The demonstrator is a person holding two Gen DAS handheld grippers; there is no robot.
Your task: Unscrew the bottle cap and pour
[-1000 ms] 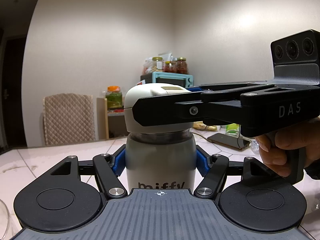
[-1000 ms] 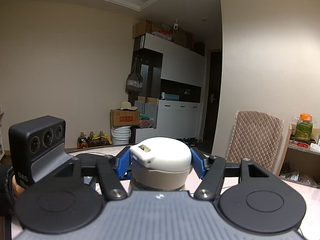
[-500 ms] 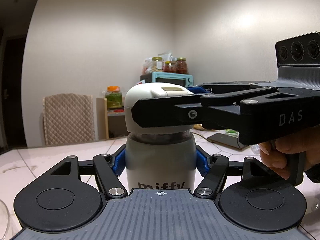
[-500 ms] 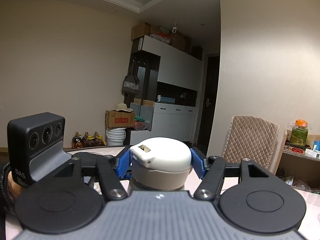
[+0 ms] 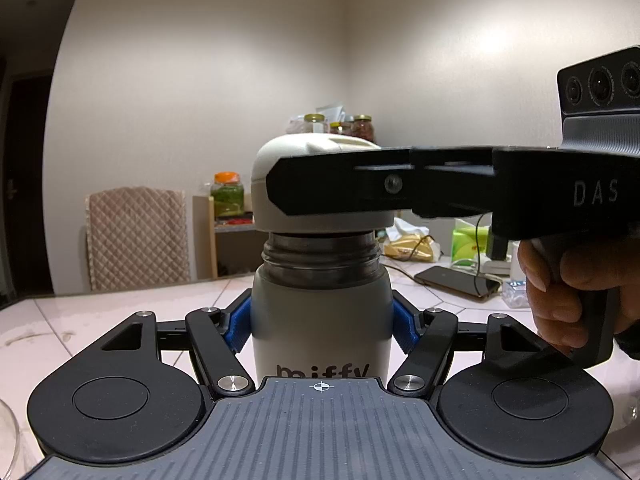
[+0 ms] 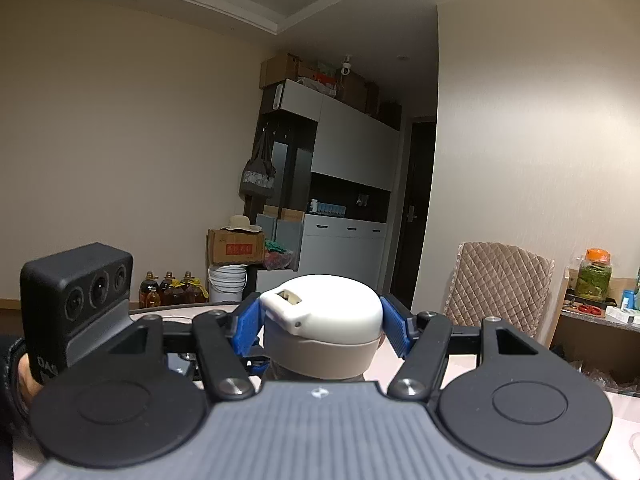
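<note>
Gripping the bottle (image 5: 320, 320) body w/ the left gripper (image 5: 321, 322): blue pads (image 5: 239, 326) pressed on both sides of the grey-white body, "miffy" print facing the cam, bottle upright on the pale tiled table (image 5: 120, 312). Right above that, the right gripper (image 6: 322, 326) is clamped on the cap (image 6: 320, 312), blue pads touching its left & right sides in the right wrist view. From the left cam the right gripper comes in from the right side, its black finger crossing the front of the cap (image 5: 308, 160), w/ the person's hand (image 5: 568, 296) wrapped on the handle at far right. Cap is lifted a bit: dark threaded neck (image 5: 320, 256) shows between cap rim & bottle body, so can't tell if it's fully off the threads or not. Bottom left corner of the left view has a curved glass edge (image 5: 10, 440), prob a bowl or cup, mostly cut off. Further back on the table, right side: a phone (image 5: 456, 282) w/ a cable, a green tissue pack (image 5: 470, 242), some wrappers. Far left behind the table there's a quilted chair back (image 5: 136, 236), then a jar w/ orange lid (image 5: 228, 196) on a shelf. In the right cam, far back: grey cabinets (image 6: 344, 200), cardboard box (image 6: 236, 246), white bucket, oil bottles (image 6: 172, 288) on the floor.
</note>
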